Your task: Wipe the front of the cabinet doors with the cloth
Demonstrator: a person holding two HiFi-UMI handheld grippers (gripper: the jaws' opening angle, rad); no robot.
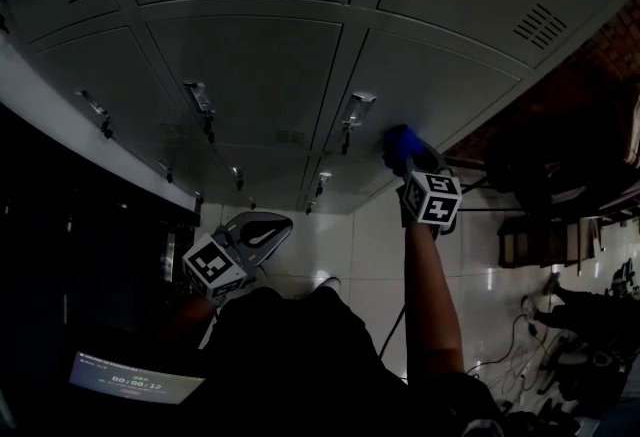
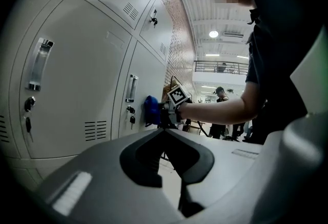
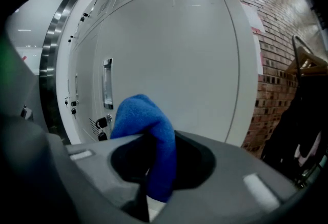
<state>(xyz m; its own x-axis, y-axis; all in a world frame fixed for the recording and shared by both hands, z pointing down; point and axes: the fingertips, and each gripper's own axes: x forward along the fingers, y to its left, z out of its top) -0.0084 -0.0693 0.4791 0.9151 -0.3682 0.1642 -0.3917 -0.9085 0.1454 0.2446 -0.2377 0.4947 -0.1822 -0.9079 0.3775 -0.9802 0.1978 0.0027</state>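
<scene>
Blue and soft, the cloth [image 3: 146, 125] stood bunched in the right gripper [image 3: 152, 171]. The jaws were pinched on a fold of it, with a rounded lobe above them and a tail hanging below. In the left gripper view the lobe seemed to touch a cabinet door [image 3: 179, 54], just beside the handle [image 3: 106, 83] and the keys [image 3: 101, 123] of the next door. A brick wall [image 3: 277, 64] lay past the last door.

The cloth looked light and limp, likely to flatten under pressure and drag on the smooth door. A hold on a thick bunched fold, with a pad left proud of the jaws, would suit it. A thin edge might pull free.

The left gripper [image 2: 166, 156] was held low, well apart from the doors, with its jaws pressed together on nothing.
</scene>
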